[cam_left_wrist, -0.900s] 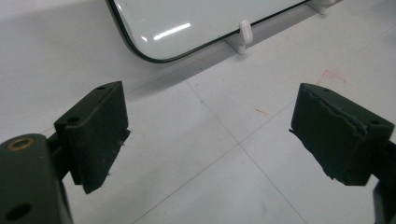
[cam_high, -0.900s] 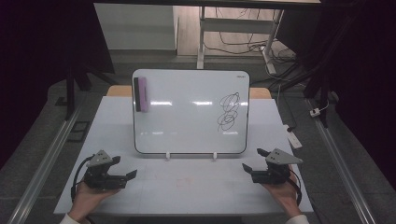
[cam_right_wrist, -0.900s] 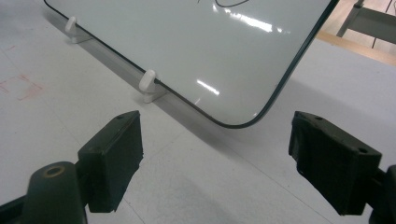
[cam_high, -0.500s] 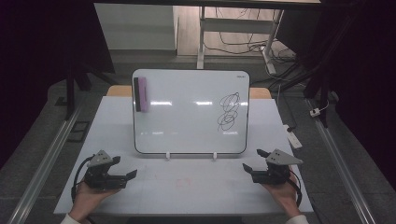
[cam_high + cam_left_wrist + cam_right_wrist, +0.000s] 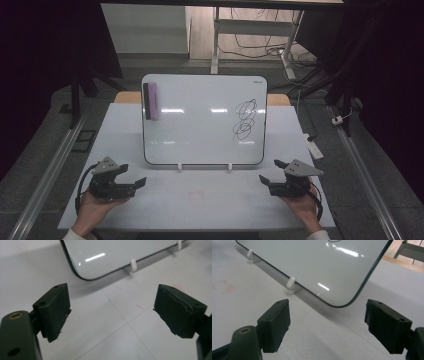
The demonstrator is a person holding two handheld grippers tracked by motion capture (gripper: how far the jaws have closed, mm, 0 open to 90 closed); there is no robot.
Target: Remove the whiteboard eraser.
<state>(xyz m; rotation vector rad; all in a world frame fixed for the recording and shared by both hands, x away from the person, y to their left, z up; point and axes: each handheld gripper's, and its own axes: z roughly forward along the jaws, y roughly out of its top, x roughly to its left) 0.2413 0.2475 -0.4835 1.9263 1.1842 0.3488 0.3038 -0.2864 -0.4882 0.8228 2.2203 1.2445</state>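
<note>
A whiteboard (image 5: pixel 200 120) leans upright on two white clip stands in the middle of the white table (image 5: pixel 200 200). A black scribble (image 5: pixel 245 119) marks its right half. A purple eraser (image 5: pixel 151 101) clings to its upper left corner. My left gripper (image 5: pixel 132 176) rests at the front left, held by a hand, jaws open and empty. Its own view shows the whiteboard's lower corner (image 5: pixel 82 272) ahead, beyond the left gripper (image 5: pixel 112 312). My right gripper (image 5: pixel 270 172) rests at the front right, open and empty. The right gripper (image 5: pixel 327 322) faces the board's other lower corner (image 5: pixel 342 302).
Metal rails (image 5: pixel 50 170) run along both sides of the table. A small white device (image 5: pixel 315 148) lies off the table's right edge. A table frame and cables (image 5: pixel 250 45) stand on the floor behind. Faint red marks (image 5: pixel 195 192) stain the tabletop between the grippers.
</note>
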